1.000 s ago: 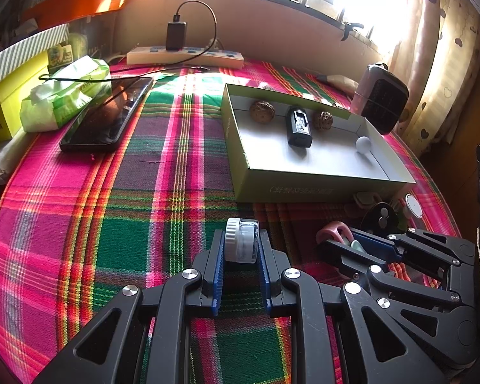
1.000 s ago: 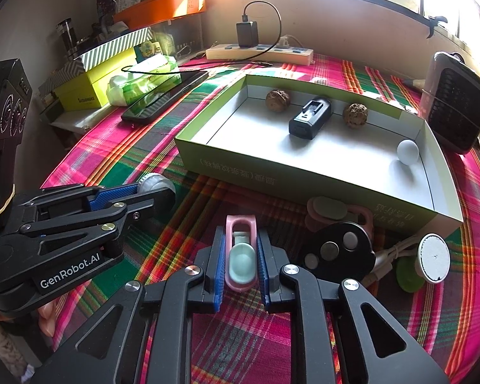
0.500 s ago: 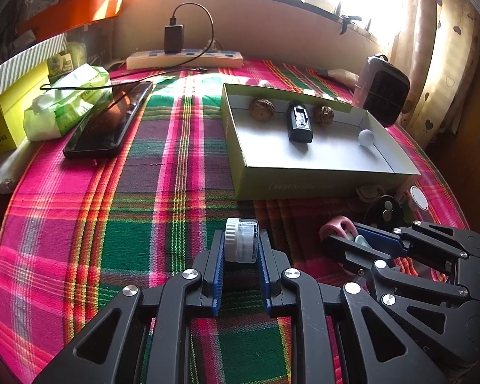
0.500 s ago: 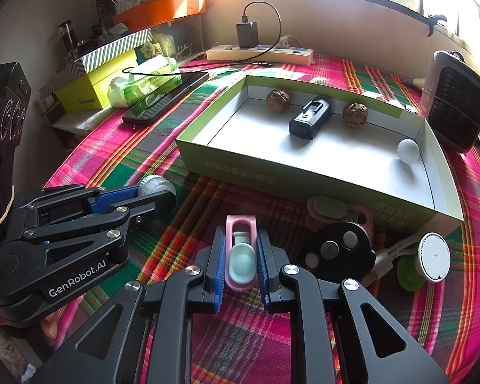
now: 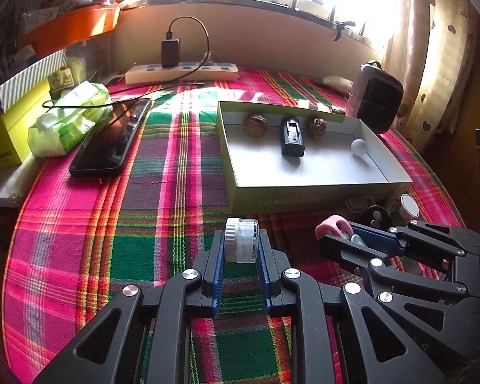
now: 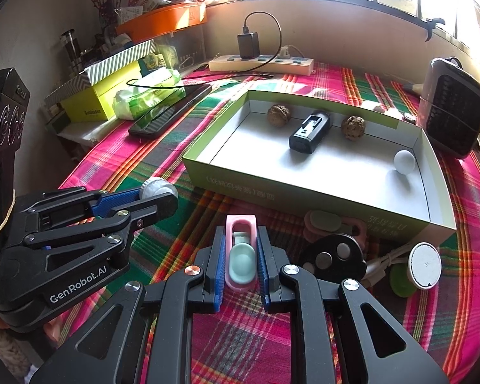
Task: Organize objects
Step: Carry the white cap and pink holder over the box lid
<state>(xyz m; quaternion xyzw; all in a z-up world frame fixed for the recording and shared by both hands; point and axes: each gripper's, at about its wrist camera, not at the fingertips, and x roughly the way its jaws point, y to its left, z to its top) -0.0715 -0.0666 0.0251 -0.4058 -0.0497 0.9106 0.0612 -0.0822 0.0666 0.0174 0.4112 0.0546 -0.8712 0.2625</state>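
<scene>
My left gripper [image 5: 241, 243] is shut on a small clear jar with a white ribbed lid [image 5: 241, 240], held just above the plaid cloth in front of the green box [image 5: 304, 196]. My right gripper [image 6: 241, 249] is shut on a pink clip with a pale green pad [image 6: 241, 251]. In the right wrist view the left gripper [image 6: 163, 193] sits to the left with the jar [image 6: 156, 187] at its tip. In the left wrist view the right gripper [image 5: 339, 235] is at the right with the pink clip [image 5: 331, 227]. The box holds two walnuts [image 6: 279, 115], a black device [image 6: 309, 131] and a white ball [image 6: 404, 161].
A second pink clip [image 6: 332, 224], a black disc with buttons [image 6: 334, 257], a white round puck with cable [image 6: 425, 265] and a green disc [image 6: 400, 283] lie in front of the box. A phone [image 5: 110, 140], wipes pack [image 5: 70, 118], power strip [image 5: 182, 72] and small heater [image 5: 376, 96] ring the table.
The view has crept slightly; both grippers keep their holds and nothing on the table has shifted.
</scene>
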